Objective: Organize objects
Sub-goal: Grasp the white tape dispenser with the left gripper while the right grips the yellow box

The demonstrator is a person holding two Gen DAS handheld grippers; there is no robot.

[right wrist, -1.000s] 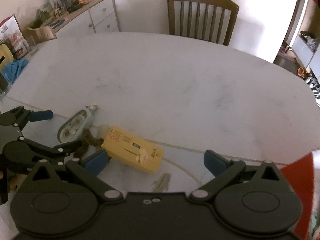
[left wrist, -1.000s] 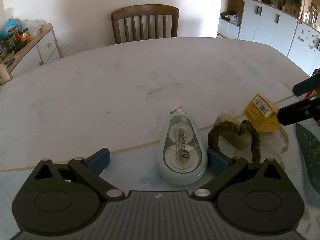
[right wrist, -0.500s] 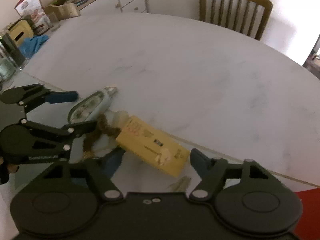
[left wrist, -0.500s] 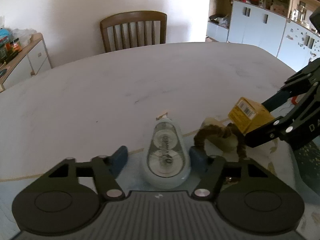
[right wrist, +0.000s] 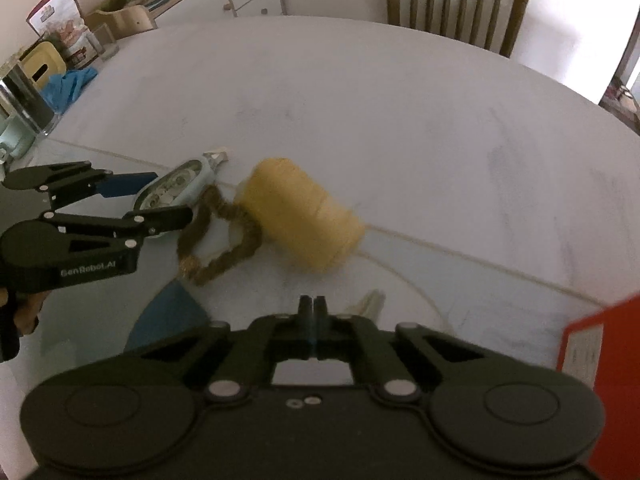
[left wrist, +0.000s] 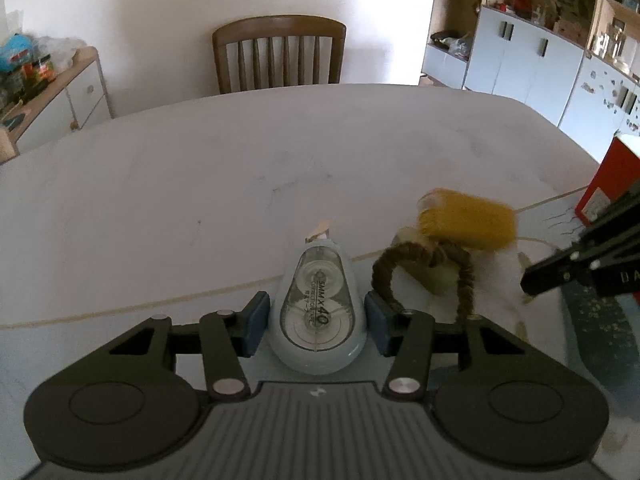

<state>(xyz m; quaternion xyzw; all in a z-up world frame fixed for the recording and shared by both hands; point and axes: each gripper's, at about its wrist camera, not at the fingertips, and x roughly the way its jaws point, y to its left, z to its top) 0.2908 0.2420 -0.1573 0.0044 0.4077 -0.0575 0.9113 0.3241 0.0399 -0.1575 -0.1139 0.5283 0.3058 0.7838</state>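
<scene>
A pale blue correction tape (left wrist: 318,316) lies flat between the blue pads of my left gripper (left wrist: 316,328). Its jaws are closing, and both pads touch the tape's sides. The right wrist view shows that gripper (right wrist: 172,196) around the tape (right wrist: 176,186) from the side. Right of the tape lies a brown hair-tie loop (left wrist: 424,260) over a pale roll (left wrist: 434,282). A yellow box (right wrist: 300,220) lies blurred behind the loop. My right gripper (right wrist: 314,306) is shut on nothing, a little short of the box.
A red box (right wrist: 592,360) stands at the right, close to my right gripper. All of it sits on a white oval table (left wrist: 240,160) with a wooden chair (left wrist: 280,52) at its far side. A glass and a blue cloth (right wrist: 68,82) sit at the table's left edge.
My left jaws closed in from wide open onto the correction tape. My right jaws, open around the yellow box, snapped fully shut; the box is now out in front of them, blurred.
</scene>
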